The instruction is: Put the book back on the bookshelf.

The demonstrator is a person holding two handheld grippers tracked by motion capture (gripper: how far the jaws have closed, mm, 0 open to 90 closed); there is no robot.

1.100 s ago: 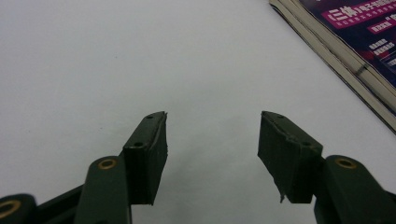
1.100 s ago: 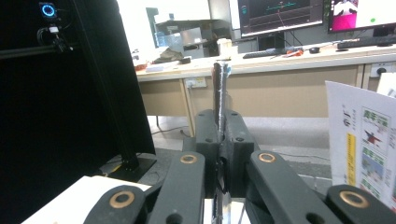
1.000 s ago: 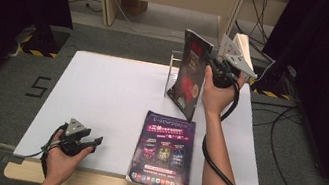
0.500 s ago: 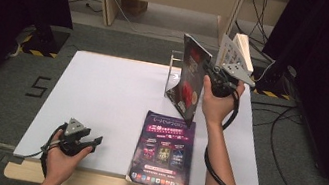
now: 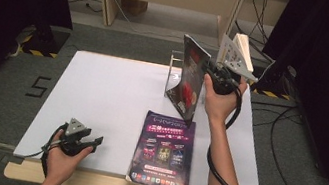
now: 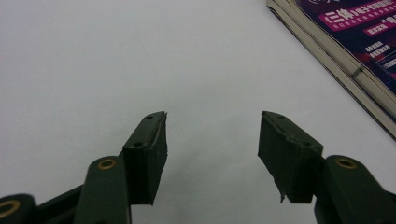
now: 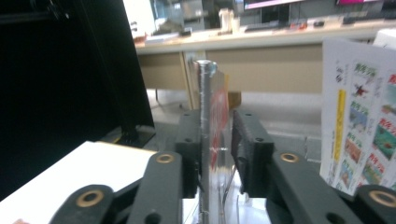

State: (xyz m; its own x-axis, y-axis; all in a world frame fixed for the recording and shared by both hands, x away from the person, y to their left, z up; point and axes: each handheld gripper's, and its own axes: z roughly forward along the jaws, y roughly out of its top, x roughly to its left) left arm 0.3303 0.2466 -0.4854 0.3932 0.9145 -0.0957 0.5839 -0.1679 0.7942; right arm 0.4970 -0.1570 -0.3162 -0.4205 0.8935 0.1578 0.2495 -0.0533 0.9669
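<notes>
White table (image 5: pixel 116 94), bearing everything in hand. Toward its far edge, a clear bookend-style stand (image 5: pixel 174 71) with an upright magazine (image 5: pixel 191 79) leaning against it, cover facing the person, apparently set on edge so the stand can keep it vertical. At the near edge, a second magazine (image 5: pixel 163 151) lying flat, cover up, probably next in line for the stand. Behind the stand, a pale book (image 5: pixel 238 51) also upright. Right gripper (image 7: pixel 215 154) level at the upright magazine's edge, jaws just opening, left pad close against the cover, right pad standing clear: grip released. Left gripper (image 6: pixel 212 140) resting low on the bare table, jaws apart, holding nothing.
</notes>
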